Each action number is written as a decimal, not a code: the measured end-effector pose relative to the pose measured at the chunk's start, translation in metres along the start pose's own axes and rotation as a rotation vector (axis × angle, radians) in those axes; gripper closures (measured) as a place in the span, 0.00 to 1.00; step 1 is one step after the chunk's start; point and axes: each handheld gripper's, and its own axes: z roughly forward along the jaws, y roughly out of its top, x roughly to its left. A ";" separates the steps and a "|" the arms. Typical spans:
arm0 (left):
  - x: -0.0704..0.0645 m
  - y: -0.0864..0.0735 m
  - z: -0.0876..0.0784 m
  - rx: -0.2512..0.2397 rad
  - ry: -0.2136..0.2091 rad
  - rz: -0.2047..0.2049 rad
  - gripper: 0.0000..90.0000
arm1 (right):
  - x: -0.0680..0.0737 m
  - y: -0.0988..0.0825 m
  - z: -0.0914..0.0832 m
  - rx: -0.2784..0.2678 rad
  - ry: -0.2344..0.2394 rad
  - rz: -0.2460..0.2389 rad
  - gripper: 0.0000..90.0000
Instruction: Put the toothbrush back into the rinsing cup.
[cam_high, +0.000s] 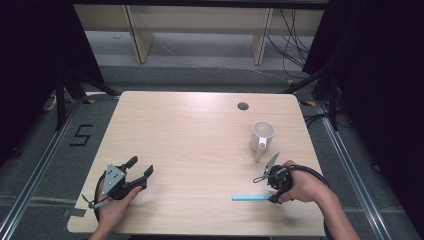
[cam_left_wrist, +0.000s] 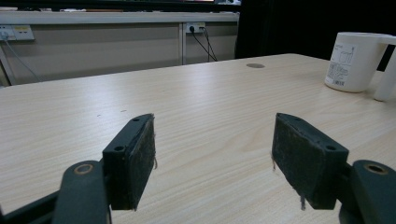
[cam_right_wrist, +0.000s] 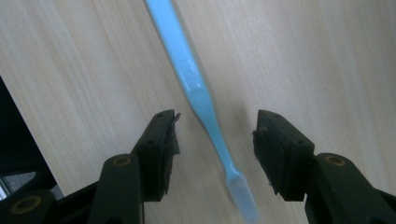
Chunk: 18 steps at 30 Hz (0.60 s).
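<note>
A light blue toothbrush (cam_high: 250, 198) lies flat on the wooden table (cam_high: 200, 140) near its front right edge. My right gripper (cam_high: 274, 196) points down over the bristle end. In the right gripper view the toothbrush (cam_right_wrist: 187, 70) runs between the jaws of this gripper (cam_right_wrist: 217, 120), with a gap on each side and neither pad touching it. A white mug (cam_high: 262, 135) stands upright behind that hand, handle toward the front. My left gripper (cam_high: 141, 165) rests at the front left, open and empty (cam_left_wrist: 212, 135), facing the mug (cam_left_wrist: 355, 60) across bare table.
A small round cable hole (cam_high: 243, 106) sits near the far edge of the table. Beyond the table are a wall with sockets (cam_left_wrist: 194, 27), cables and dark curtains. A floor rail runs along each side of the table.
</note>
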 end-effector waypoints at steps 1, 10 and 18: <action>0.000 0.000 -0.001 0.009 0.003 0.004 0.33 | 0.000 0.001 0.001 0.005 -0.007 -0.020 0.55; 0.000 0.001 -0.002 0.018 0.007 0.004 0.33 | 0.005 0.009 0.008 0.062 0.013 -0.027 0.59; 0.000 0.000 0.000 -0.002 0.000 0.002 0.33 | 0.005 0.012 0.009 0.065 0.014 -0.076 0.63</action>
